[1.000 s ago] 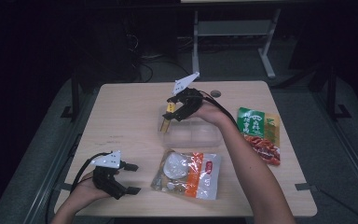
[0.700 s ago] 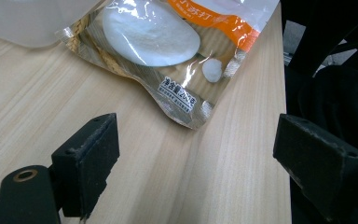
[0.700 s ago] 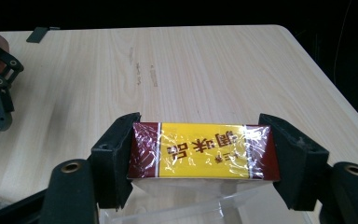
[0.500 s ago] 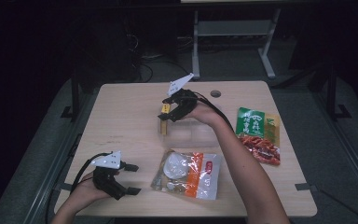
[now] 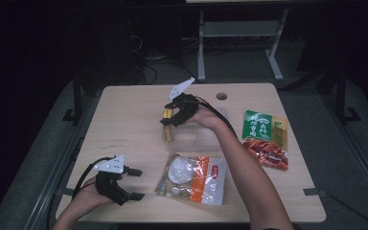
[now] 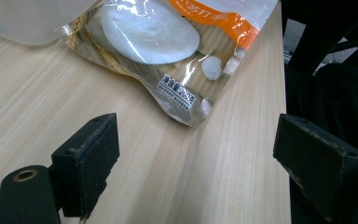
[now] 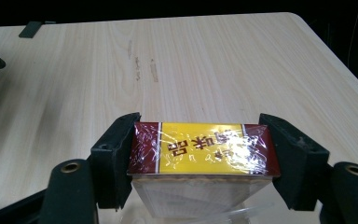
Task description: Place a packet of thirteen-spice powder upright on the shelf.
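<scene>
Box (image 7: 198, 148) pinched between right tool (image 7: 200, 154) jaws, pads flat on both short ends, held just above worktop (image 5: 124, 120) near its middle, over a clear container (image 5: 199, 136) that's hard to make out. Looks like a small carton: dark red ends, yellow centre band with printed characters, tight clear wrap with wrinkles. Judging by that, light and stiff, but the film is slick, so it could slide or twist if the grip is off-centre; end-to-end hold as now seems the safe place, corners may dent if squeezed hard. Left tool (image 6: 200, 154) spread wide, nothing in it, resting low at the near left edge, pointing at orange snack bag (image 5: 194, 178). Green-red packet (image 5: 264, 139) lies well apart to the right.
</scene>
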The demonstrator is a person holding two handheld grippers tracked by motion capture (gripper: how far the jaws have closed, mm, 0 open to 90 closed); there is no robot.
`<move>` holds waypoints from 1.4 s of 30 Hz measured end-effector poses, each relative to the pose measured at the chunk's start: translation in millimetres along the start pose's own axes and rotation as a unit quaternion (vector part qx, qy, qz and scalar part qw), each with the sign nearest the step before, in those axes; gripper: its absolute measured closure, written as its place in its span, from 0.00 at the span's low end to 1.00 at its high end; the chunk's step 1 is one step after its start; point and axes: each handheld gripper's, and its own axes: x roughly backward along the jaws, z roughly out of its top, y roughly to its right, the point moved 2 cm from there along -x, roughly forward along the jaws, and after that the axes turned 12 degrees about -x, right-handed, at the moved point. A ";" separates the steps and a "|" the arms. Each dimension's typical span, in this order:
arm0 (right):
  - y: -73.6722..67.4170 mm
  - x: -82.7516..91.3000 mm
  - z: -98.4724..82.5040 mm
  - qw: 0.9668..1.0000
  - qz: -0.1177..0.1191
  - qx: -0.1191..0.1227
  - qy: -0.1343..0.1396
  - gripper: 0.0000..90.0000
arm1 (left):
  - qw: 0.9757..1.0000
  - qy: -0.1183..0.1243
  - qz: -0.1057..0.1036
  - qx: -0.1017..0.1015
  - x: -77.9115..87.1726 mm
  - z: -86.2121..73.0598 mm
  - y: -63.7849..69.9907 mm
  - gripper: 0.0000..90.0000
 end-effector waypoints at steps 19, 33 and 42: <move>3.2 -6.4 -4.9 1.000 0.002 -0.017 -0.017 0.27 | 1.000 -0.002 0.004 0.003 0.2 -1.8 -1.3 0.15; -3.5 42.3 -17.3 0.999 -0.030 -0.043 0.012 0.21 | 0.999 0.004 0.047 0.023 3.7 -1.4 -6.1 0.15; -17.4 72.0 -43.9 0.997 -0.058 -0.047 0.017 0.20 | 0.999 -0.007 0.051 0.014 -1.3 -1.2 -3.4 0.15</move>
